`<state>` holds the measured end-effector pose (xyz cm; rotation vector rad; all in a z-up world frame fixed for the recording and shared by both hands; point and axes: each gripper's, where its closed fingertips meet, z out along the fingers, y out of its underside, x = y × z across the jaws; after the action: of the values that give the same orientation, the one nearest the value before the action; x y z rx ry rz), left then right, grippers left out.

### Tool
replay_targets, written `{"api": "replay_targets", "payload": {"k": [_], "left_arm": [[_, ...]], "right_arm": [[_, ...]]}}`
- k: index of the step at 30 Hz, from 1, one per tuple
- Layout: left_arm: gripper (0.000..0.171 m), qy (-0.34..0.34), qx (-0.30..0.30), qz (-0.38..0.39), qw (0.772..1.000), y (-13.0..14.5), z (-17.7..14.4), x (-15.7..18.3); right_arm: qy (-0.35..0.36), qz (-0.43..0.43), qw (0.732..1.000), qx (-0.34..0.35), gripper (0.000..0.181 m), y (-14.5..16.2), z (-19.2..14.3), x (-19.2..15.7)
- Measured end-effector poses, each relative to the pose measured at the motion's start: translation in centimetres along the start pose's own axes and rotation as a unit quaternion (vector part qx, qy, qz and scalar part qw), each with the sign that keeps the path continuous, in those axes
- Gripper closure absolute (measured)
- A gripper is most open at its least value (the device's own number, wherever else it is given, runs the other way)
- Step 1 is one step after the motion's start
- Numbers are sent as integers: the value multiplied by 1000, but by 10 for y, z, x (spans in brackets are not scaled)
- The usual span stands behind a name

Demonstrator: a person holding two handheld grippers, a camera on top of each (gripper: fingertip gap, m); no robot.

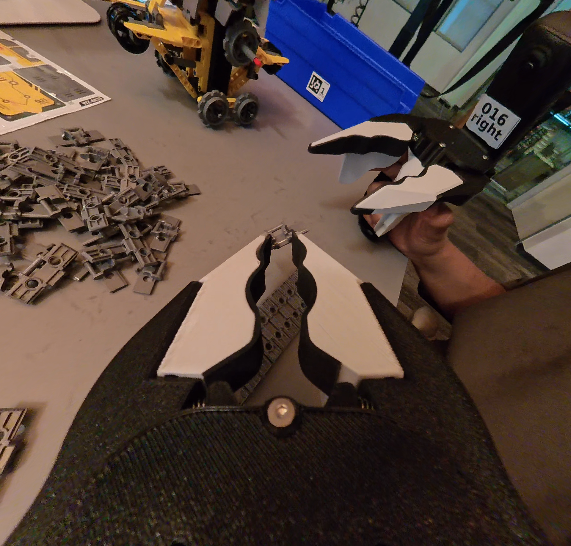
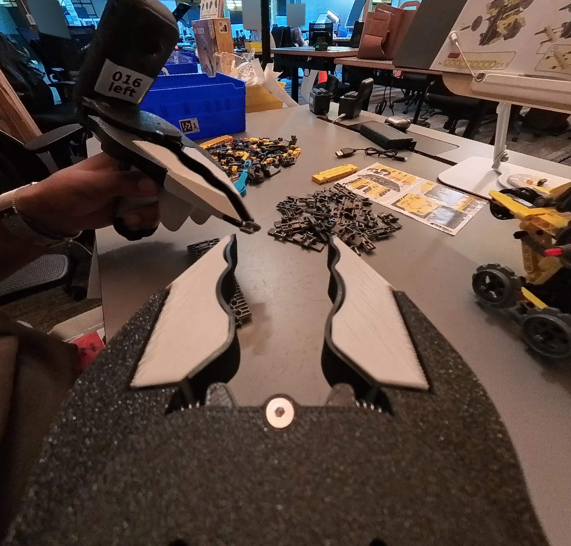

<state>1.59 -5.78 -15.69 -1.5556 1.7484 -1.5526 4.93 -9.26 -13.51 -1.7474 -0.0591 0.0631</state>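
Black textured gripper bodies fill the bottom of both wrist views. From its own camera, the left gripper (image 1: 281, 237) has its 2 white fingers pinched on a small grey track link (image 1: 279, 236), held above the grey table (image 1: 216, 173) near its right edge. Beneath its fingers lies an assembled grey track strip (image 1: 279, 318). Only the right wrist view shows the right gripper (image 2: 282, 244) with jaws wide apart and nothing between them, over bare tabletop. Ahead sits a pile of grey links (image 2: 333, 219), with a sticker sheet (image 2: 414, 196) beyond. To the right stands a yellow toy vehicle (image 2: 531, 253); a blue bin (image 2: 210, 105) sits far left.
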Motion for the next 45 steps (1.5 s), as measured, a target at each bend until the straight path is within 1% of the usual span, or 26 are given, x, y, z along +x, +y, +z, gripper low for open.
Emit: {"api": "replay_targets", "payload": {"k": [12,22,31,36,45], "left_arm": [[161,7,-6,5,1000,-1,13,2],[161,34,17,-12,999,-10,11,8],[161,81,44,-43,995,-19,6,20],[161,123,55,-69,988,-23,6,32],[161,147,47,-82,985,-18,9,37]], "right_arm": [[0,-1,1000,-2,123,0,0,0],[0,0,1000,-1,123,0,0,0],[-4,-11,1000,-5,122,1,1,-4],[-17,-39,999,-1,123,-1,2,-13],[-35,-85,995,42,153,-11,-3,-28]]}}
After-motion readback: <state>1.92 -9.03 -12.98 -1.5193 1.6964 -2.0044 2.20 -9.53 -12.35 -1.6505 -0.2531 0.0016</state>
